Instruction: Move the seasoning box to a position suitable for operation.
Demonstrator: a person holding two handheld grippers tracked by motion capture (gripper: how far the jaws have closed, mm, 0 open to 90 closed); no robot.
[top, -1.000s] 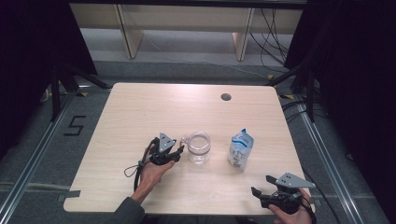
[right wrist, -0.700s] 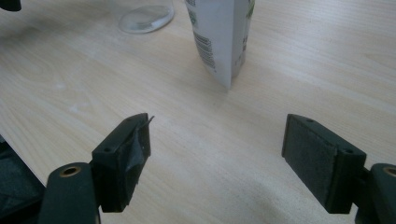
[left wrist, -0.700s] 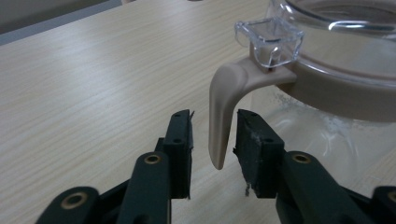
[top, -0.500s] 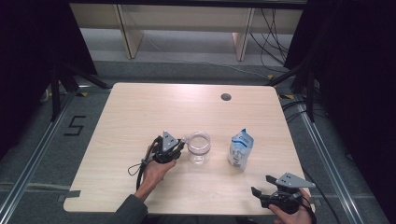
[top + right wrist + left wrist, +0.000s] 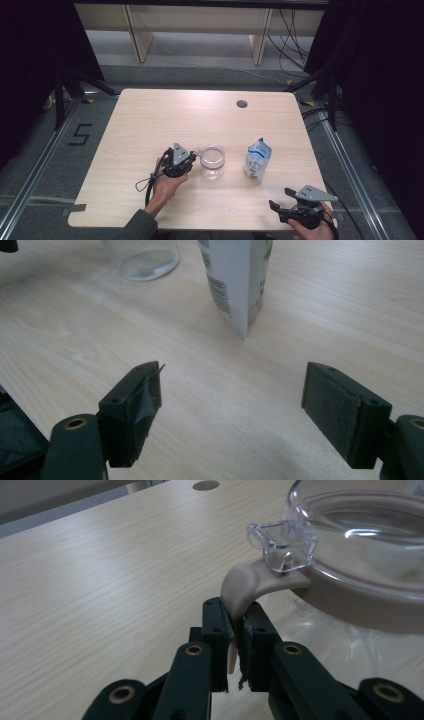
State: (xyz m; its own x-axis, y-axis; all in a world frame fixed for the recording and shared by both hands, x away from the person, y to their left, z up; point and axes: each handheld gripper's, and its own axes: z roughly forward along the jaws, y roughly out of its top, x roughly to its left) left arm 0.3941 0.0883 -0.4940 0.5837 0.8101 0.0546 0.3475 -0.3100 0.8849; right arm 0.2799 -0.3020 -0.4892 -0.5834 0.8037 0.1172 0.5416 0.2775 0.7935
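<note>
Clear glass pitcher (image 5: 212,161) near table (image 5: 150,120) centre, carton (image 5: 257,159) to its right. Left gripper (image 5: 192,159) just closed, clamped on the beige handle (image 5: 239,587): the right hold. Probably heavy, brittle, slick-walled. Right gripper (image 5: 232,405) spread wide, holding nothing, near right edge.

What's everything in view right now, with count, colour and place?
Clear glass jug with beige handle and collar: one, mid-table, handle toward the left gripper.
White and blue paper pouch: one, upright, right of the jug, apart from it.
Light wooden table: one, with a round dark hole near its far edge.
Black floor marking "5": one, left of the table.
Left gripper: black, jaws have just been closing, now shut on the jug's handle.
Right gripper: black, open, at the near right corner, holding nothing.
</note>
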